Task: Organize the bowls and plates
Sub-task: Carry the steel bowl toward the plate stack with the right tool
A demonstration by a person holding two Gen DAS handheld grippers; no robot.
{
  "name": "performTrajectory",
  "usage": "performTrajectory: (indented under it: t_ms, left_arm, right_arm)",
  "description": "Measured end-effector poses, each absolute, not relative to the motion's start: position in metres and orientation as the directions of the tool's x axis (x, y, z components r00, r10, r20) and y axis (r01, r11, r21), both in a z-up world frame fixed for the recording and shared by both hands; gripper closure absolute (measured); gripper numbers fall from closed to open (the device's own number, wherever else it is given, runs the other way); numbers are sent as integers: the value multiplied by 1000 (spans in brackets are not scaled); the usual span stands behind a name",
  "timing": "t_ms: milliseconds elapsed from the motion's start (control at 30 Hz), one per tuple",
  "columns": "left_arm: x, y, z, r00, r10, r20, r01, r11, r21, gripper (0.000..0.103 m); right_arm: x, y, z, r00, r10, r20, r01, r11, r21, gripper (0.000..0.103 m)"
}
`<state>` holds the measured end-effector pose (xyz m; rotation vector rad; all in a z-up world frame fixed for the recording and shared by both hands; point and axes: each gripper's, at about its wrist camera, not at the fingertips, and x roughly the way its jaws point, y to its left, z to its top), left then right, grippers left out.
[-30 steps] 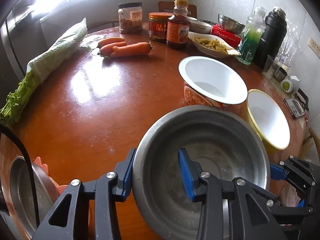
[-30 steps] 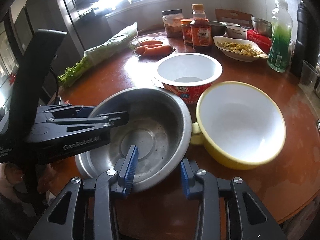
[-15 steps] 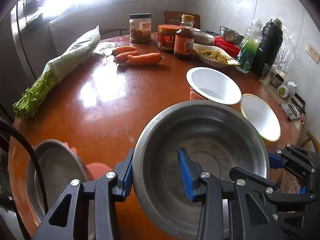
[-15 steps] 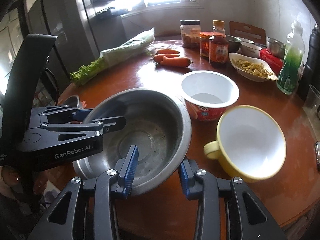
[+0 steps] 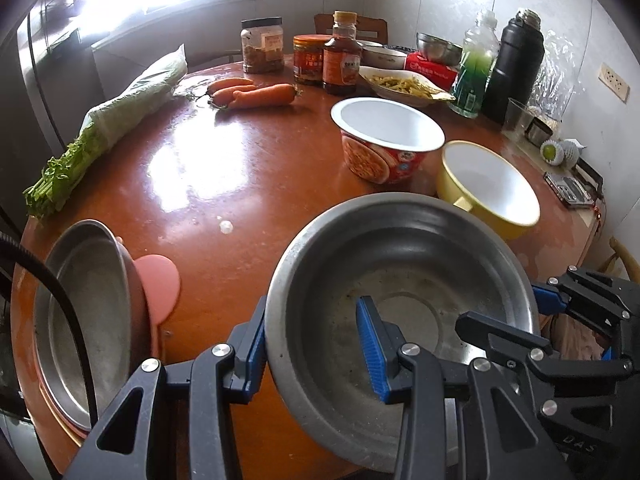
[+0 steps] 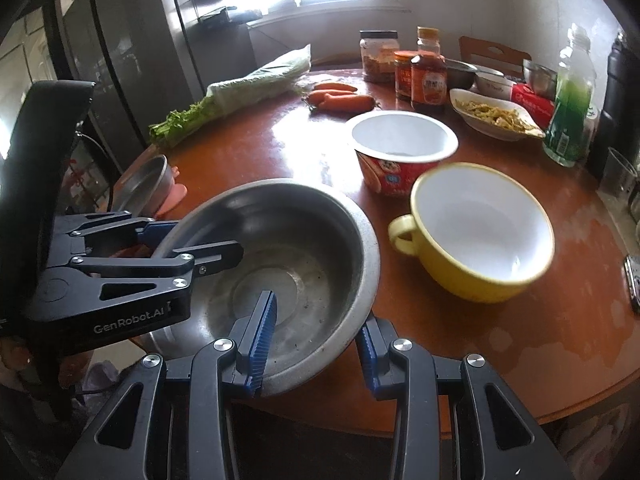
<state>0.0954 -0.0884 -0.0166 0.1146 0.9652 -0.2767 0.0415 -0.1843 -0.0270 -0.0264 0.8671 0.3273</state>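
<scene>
Steel bowl (image 6: pixel 280 256) in both grippers' clamp

I see a dull grey steel bowl (image 5: pixel 400 280) over a glossy reddish-brown counter (image 5: pixel 200 184). At 1 o'clock sits a yellow cup (image 5: pixel 490 194), white inside; beyond it a red printed noodle tub (image 5: pixel 384 148). 3 orange carrots (image 5: pixel 256 94) lie at 11 o'clock.
</scene>
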Motion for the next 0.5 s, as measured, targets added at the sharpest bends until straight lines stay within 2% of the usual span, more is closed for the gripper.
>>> performTrajectory:
  t_ms: [500]
  left_arm:
    - [107,-112,-25,520,-167,-838,299,954,-5,61]
  right_arm:
    - [56,-204,-42,584,284,-760,-274,951,145,64]
